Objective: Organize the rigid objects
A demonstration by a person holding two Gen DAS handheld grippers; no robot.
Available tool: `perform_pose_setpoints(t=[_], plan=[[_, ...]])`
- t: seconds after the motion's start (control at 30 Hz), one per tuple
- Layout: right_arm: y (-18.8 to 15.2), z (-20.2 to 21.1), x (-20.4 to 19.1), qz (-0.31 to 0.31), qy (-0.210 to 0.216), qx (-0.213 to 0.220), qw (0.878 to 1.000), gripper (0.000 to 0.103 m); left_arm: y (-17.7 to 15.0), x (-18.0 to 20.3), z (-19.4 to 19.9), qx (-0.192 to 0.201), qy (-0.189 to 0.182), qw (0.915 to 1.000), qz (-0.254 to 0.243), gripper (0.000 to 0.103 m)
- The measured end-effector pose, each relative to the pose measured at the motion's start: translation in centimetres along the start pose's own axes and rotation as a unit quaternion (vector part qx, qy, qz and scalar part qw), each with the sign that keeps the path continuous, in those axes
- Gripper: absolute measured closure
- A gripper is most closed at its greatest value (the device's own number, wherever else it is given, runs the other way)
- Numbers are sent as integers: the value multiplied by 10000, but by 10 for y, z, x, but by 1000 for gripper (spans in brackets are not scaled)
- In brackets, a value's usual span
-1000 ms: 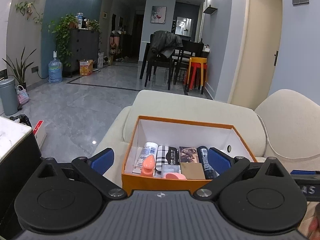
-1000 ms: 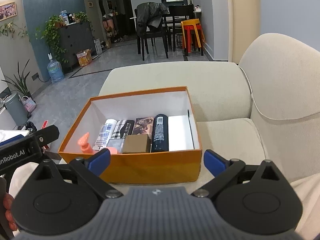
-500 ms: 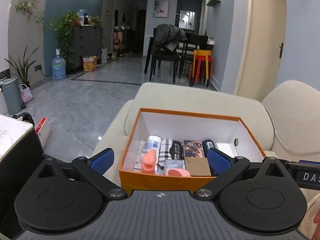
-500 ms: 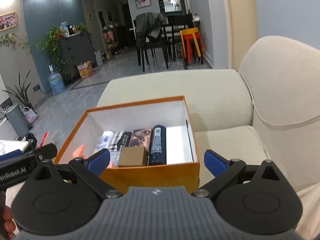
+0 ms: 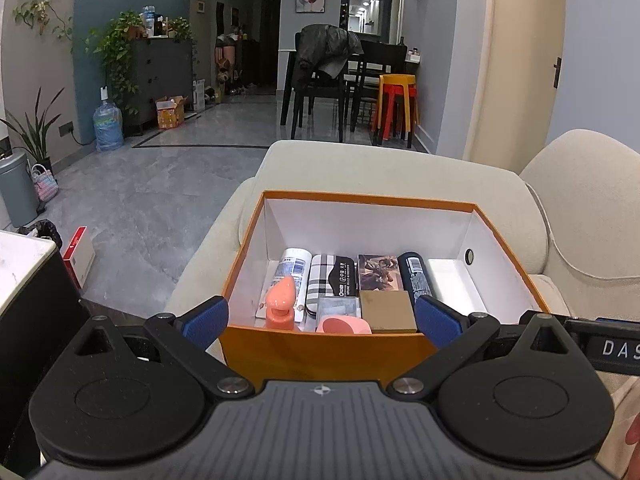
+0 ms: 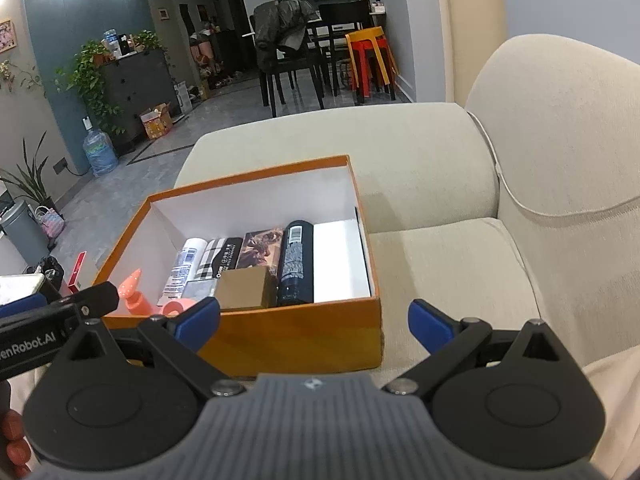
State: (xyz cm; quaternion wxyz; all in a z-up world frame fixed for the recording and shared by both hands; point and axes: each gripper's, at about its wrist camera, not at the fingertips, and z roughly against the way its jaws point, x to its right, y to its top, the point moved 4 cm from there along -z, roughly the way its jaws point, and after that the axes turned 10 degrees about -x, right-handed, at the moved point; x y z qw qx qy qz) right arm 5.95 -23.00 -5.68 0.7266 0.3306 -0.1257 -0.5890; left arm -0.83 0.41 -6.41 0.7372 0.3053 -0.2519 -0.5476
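Landmark: the orange box (image 5: 320, 346), open-topped, resting on the beige sofa seat (image 6: 440, 256). All task items lie inside it, in a row along the near half of its floor.

Contents, left to right within the box:
- Coral pump-top dispenser (image 5: 281, 300), by the left wall. Judged light plastic; the nozzle is a poor purchase, so take it by the body.
- White tube with printed label (image 5: 292, 270), lying flat just behind the dispenser. Round and likely slick; grip across its width.
- Checked black-and-white pack (image 5: 330, 280), flat. Probably a stiff carton; hold by the long edges.
- Pink rounded piece (image 5: 343, 325) and a small grey pack (image 5: 336, 306), against the near wall. Too obscured to assess.
- Illustrated card box (image 5: 378, 272), with a plain brown carton (image 5: 386, 312) in front of it and touching. Both judged light and rigid, with square faces that suit a flat pinch.
- Dark cylindrical can (image 6: 295, 264), right of the brown carton. Likely the heaviest item, smooth, liable to roll; grip mid-body.
- White flat box (image 6: 340, 260), against the right wall. Rigid; only its top face is accessible.

Left gripper (image 5: 320, 320): fingers spread wide, nothing between them, just short of the box's near wall.
Right gripper (image 6: 314, 320): fingers likewise spread and empty, before the box's near-right corner.
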Motion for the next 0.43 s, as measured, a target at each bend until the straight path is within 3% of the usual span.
perform_pose_setpoints(t=[0.43], plan=[[-2, 6, 0, 34, -17, 70, 10000, 4, 0, 3, 2, 15, 12, 10000, -34, 0]])
